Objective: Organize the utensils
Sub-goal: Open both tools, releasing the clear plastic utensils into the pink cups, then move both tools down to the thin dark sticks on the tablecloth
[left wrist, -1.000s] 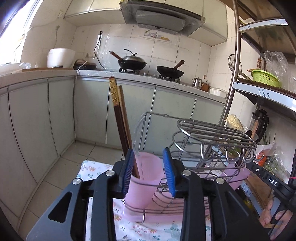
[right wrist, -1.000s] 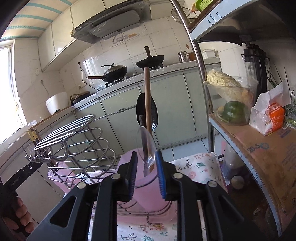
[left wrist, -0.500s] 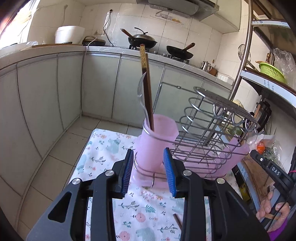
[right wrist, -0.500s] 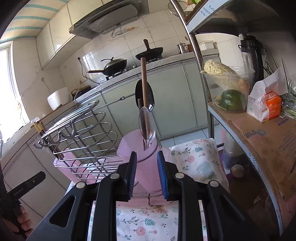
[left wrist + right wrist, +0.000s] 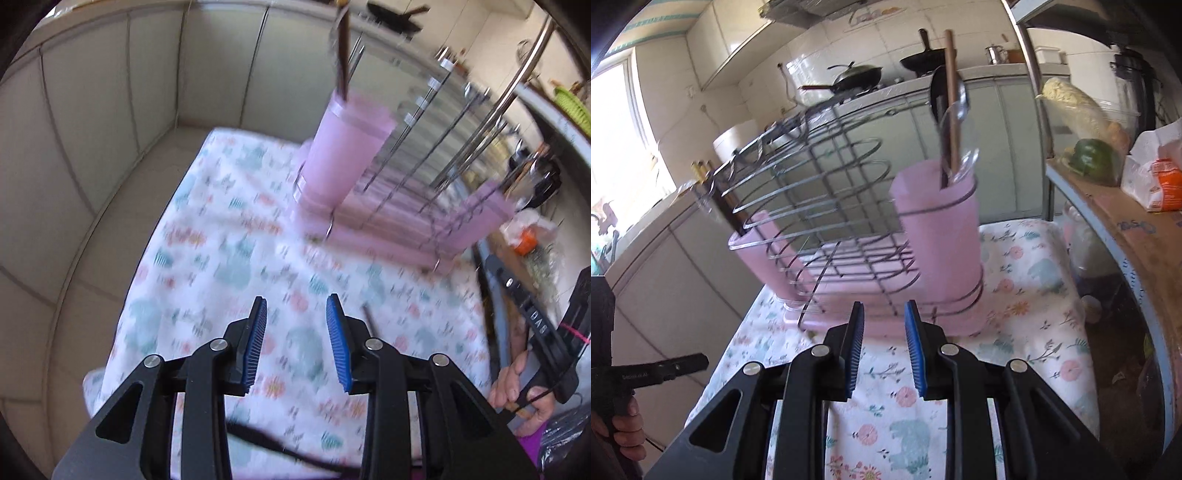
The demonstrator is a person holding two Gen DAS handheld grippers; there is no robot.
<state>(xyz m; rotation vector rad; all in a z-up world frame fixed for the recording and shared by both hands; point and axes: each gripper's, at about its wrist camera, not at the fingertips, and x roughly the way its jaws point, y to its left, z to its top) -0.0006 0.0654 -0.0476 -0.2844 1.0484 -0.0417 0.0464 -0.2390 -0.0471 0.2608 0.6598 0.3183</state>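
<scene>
A wire dish rack (image 5: 812, 192) on a pink tray stands on a floral cloth (image 5: 905, 417). Its pink cup (image 5: 940, 229) holds a clear spoon (image 5: 956, 144), a dark spoon and a wooden stick. The other pink cup (image 5: 347, 151) holds brown chopsticks (image 5: 343, 55). A loose chopstick (image 5: 369, 319) lies on the cloth by my left gripper's right finger. My left gripper (image 5: 295, 343) is open and empty above the cloth, well back from the rack. My right gripper (image 5: 883, 343) is open and empty, just in front of the rack's base.
Grey cabinets (image 5: 110, 92) line the left and far side. A metal shelf unit (image 5: 1115, 206) with vegetables and a tissue pack stands to the right. A dark utensil handle (image 5: 273, 443) lies on the cloth's near edge under my left gripper.
Both grippers have pulled back from the pink cups and tilted down toward the cloth. The left moved farthest and its view is blurred. The utensils stay in the cups.
</scene>
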